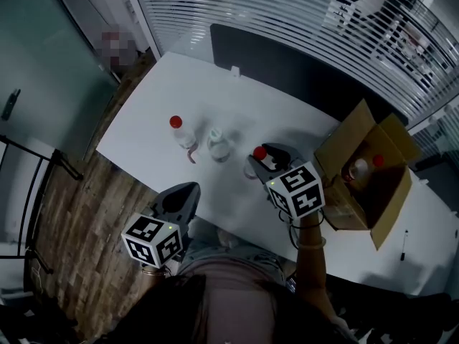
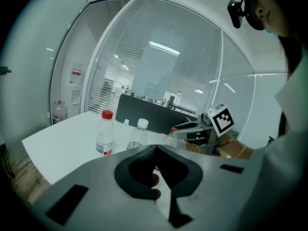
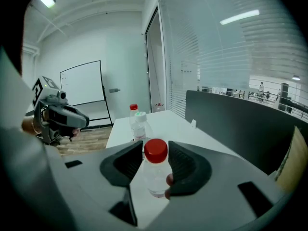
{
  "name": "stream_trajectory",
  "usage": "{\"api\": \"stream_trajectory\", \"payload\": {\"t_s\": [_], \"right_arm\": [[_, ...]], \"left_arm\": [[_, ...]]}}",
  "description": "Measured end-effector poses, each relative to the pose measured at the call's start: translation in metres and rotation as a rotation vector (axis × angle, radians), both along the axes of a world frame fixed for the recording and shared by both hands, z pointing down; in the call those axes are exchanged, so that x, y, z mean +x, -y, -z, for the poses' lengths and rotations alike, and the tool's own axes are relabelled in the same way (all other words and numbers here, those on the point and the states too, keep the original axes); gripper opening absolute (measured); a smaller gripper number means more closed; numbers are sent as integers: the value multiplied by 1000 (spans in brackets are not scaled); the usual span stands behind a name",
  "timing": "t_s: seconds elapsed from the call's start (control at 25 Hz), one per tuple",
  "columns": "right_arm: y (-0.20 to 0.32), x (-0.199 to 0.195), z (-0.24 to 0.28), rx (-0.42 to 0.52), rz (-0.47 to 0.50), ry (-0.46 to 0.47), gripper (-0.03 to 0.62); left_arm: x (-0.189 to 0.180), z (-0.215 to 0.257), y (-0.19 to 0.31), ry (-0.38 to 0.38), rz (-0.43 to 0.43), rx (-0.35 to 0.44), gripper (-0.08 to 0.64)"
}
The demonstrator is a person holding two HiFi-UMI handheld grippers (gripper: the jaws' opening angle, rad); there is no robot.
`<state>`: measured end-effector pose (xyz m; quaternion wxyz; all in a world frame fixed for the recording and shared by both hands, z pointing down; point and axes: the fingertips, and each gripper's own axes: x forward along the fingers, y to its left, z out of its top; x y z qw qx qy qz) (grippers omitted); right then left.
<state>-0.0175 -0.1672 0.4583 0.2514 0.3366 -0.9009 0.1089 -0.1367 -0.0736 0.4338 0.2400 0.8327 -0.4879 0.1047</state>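
Observation:
A clear bottle with a red cap (image 3: 156, 170) stands upright on the white table (image 1: 215, 92), between the jaws of my right gripper (image 3: 156, 147). The jaws stand apart, one on each side of it, and table shows between the left jaw and the bottle. From the head view this bottle (image 1: 259, 153) is near the table's front right. My left gripper (image 1: 192, 187) hangs shut over the table's front edge with nothing in it; its jaws (image 2: 155, 148) meet. Further left stand a second red-capped bottle (image 1: 179, 131) and a white-capped bottle (image 1: 217, 143).
An open cardboard box (image 1: 387, 192) sits on the table to the right of my right gripper, with bottles inside. A dark screen panel (image 1: 301, 70) lines the table's far edge. Wood floor (image 1: 79, 213) lies to the left, glass walls behind.

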Motion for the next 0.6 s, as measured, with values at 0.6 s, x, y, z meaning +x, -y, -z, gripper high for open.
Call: {"api": "stream_trajectory", "payload": {"t_s": [0.6], "right_arm": [[-17, 20, 12, 20, -31, 47, 169]], "left_arm": [[26, 4, -6, -6, -43, 24, 6]]}}
